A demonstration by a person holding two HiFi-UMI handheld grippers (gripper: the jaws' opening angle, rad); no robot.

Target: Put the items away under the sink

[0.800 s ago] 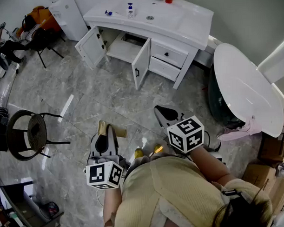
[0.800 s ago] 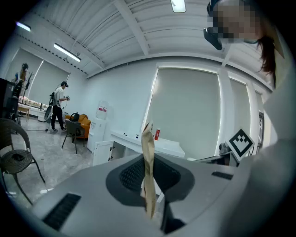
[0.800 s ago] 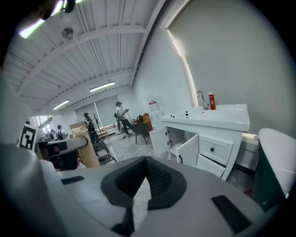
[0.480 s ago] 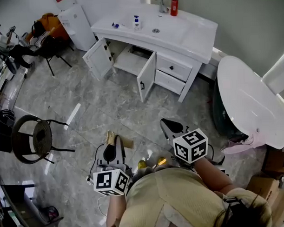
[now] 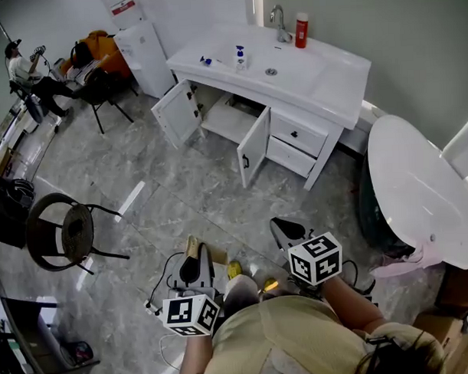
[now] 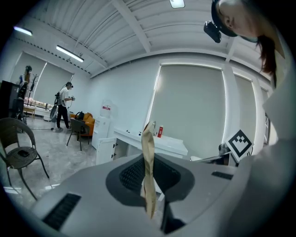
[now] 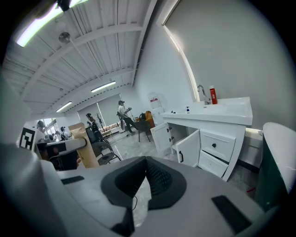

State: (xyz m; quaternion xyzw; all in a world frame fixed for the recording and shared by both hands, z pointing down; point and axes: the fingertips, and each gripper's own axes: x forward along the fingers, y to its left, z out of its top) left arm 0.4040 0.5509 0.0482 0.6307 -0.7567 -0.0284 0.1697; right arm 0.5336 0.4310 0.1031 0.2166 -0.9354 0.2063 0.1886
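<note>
The white vanity (image 5: 322, 73) stands ahead with both cupboard doors (image 5: 254, 147) swung open onto a bare shelf (image 5: 228, 123) under the sink. My left gripper (image 5: 192, 257) is shut on a thin brown paper pouch (image 5: 195, 246), which stands edge-on between the pads (image 6: 148, 176). My right gripper (image 5: 282, 226) is level with it, a little to the right, shut with nothing in it (image 7: 146, 160). Both are over the grey marble floor, well short of the cupboard (image 7: 200, 144). The right gripper view also catches the pouch (image 7: 86, 157) at its left.
On the counter are a faucet (image 5: 278, 23), a red bottle (image 5: 301, 30) and a small pump bottle (image 5: 240, 56). A white bathtub (image 5: 418, 191) fills the right. A round chair (image 5: 63, 230) stands left; people and chairs (image 5: 100, 83) are far left. A cable (image 5: 162, 281) lies underfoot.
The head view has tilted up, so the vanity and both grippers sit lower in the frame. The left gripper keeps its grip on the pouch; the right stays shut.
</note>
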